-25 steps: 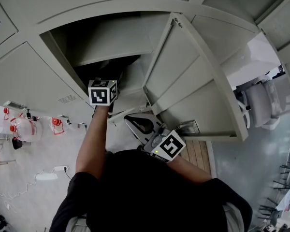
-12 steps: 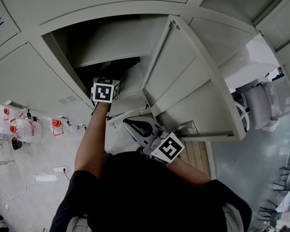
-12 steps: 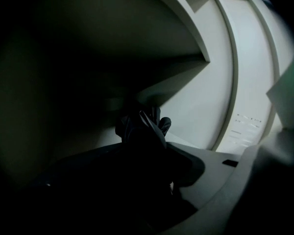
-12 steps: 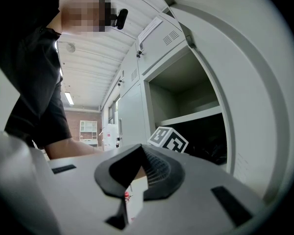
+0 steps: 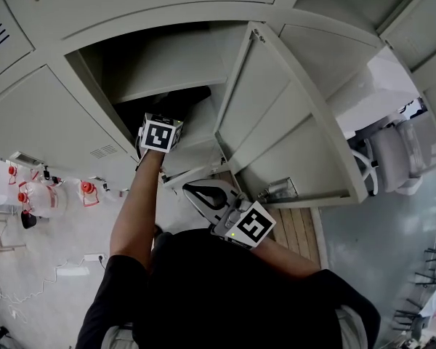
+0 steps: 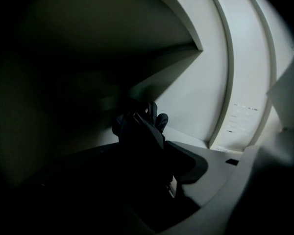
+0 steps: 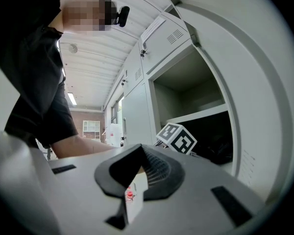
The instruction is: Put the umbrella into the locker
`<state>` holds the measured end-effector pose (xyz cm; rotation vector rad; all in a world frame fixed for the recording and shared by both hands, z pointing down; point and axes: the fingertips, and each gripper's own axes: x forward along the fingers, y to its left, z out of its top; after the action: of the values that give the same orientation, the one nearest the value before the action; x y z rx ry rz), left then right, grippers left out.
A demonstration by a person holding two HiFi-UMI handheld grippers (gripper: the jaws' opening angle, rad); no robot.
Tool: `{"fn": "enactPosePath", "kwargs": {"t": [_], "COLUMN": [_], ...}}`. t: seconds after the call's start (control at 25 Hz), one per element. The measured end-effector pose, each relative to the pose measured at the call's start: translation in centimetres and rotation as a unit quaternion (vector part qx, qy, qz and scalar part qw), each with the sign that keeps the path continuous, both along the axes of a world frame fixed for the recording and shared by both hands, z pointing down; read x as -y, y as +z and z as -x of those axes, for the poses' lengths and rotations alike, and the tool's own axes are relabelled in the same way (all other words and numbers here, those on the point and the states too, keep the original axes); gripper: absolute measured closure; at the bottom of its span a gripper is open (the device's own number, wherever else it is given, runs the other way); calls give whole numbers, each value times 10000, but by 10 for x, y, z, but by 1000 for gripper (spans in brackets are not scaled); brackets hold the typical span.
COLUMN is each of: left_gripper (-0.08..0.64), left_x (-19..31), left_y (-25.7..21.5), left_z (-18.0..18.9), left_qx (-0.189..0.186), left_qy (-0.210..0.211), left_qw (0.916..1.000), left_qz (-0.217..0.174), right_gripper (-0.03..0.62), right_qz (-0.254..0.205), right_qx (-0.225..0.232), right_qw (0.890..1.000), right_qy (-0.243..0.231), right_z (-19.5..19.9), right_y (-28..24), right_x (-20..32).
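Left gripper view shows umbrella (image 6: 139, 127) beneath locker shelf (image 6: 186, 31).

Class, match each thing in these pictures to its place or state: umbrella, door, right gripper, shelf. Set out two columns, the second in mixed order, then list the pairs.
Column one
1. umbrella
2. door
3. right gripper
4. shelf

Column two
a. swung open to the right
b. shut on nothing, outside the locker, near the person
c. dark, inside the locker, under the shelf
d. pale, fixed across the locker

Pairs: 1-c, 2-a, 3-b, 4-d
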<state>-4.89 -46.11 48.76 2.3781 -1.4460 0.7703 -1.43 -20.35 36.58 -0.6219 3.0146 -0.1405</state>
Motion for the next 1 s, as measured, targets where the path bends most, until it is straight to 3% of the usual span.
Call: {"fn": "enactPosePath", "kwargs": {"t": [0.28,0.4,0.56,0.76,1.0], "left_gripper": [275,282,354,448,497], "left_x": [-11,-21,-38,-63,-100], "left_y": [-46,-68,-92,-131,-176], "left_z": [-7,-7,-7,-1,9], "left_qx": [-779,-816,-875,-1257,-1681], "left_qy": [213,323,440,482,573], "left_qw": [9960,9943,9902,9783,9614], "left_qz": [-372,-604,-992,-1572,-2101], "right_gripper": [581,581,581,581,581], "right_qz": [34,37,11,-12,-57], "right_qx": [-31,-45,-7,1,-7], "right_qw": [10000,9999,9998,9996,9993], "right_qy": [30,124,186,281,367], "right_z": [-3,-8,-10,-12,-13], "right_y": [5,6,5,3,2], "right_x": [-2,2,7,14,20]}}
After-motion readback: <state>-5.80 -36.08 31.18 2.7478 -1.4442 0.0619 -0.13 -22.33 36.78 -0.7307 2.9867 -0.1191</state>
